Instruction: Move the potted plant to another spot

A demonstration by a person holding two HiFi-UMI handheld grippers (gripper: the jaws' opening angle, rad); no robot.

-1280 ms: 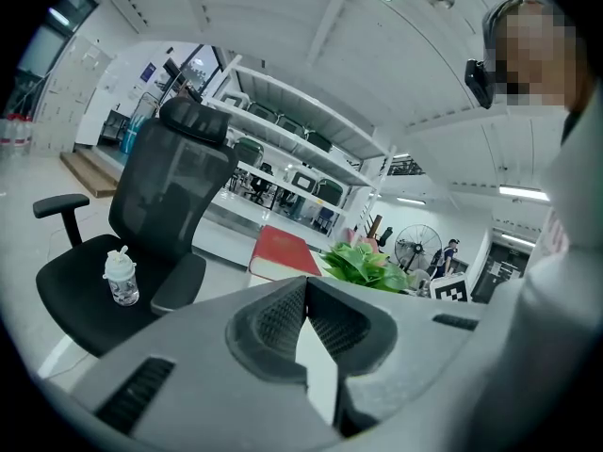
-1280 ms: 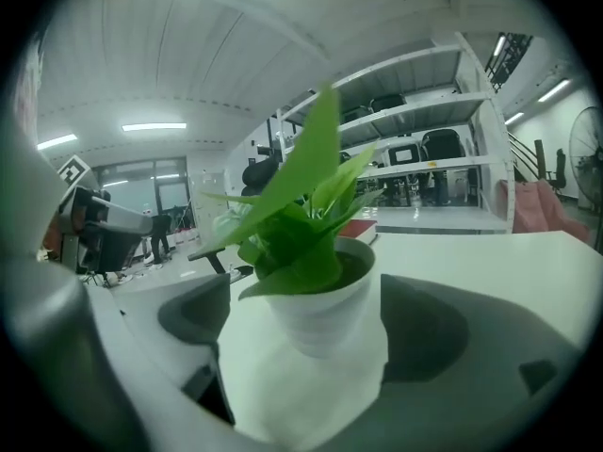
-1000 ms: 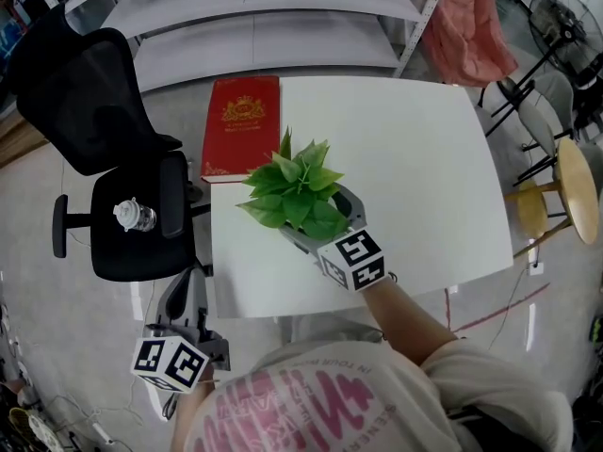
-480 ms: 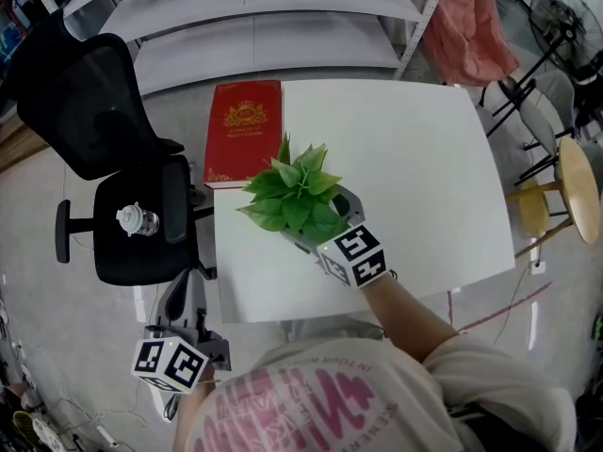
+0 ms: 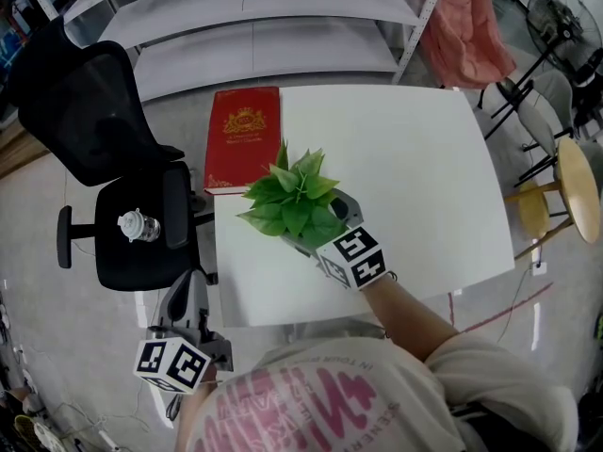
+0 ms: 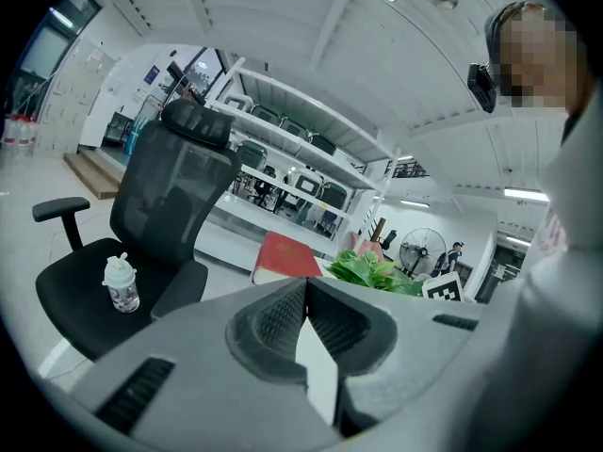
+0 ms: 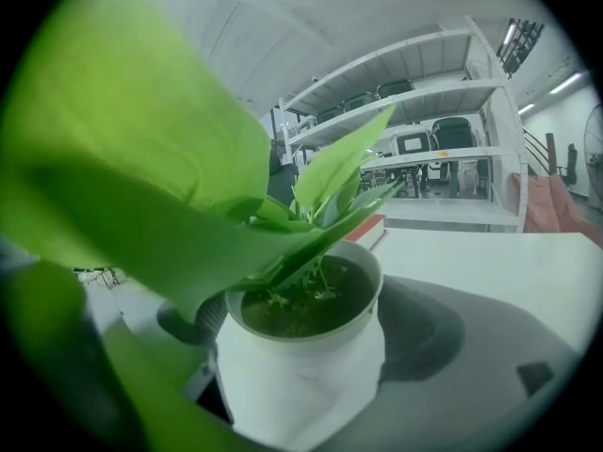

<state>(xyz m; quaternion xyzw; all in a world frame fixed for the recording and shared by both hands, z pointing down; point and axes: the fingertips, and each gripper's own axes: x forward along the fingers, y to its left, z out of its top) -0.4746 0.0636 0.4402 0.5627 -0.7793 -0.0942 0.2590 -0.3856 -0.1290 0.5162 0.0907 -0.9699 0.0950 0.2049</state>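
where a white, round-cornered tabletop [image 5: 415, 177] stands on a pale glossy floor [image 5: 94, 337], with grey shelving [image 5: 254, 26] beyond it and a black mesh office chair [image 5: 122, 196] off its left edge, a red book [image 5: 243, 137] lies at the far left corner. the potted plant [image 5: 294, 201] is near the tabletop's left edge, its smooth white pot [image 7: 301, 384] clenched in the right tongs [image 7: 306, 332]. from above, broad green leaves [image 5: 283, 191] hide the pot; whether it rests or is lifted is unclear. the left tongs [image 6: 306, 314], ribbed faces pressed together on nothing, hang off the near left corner.
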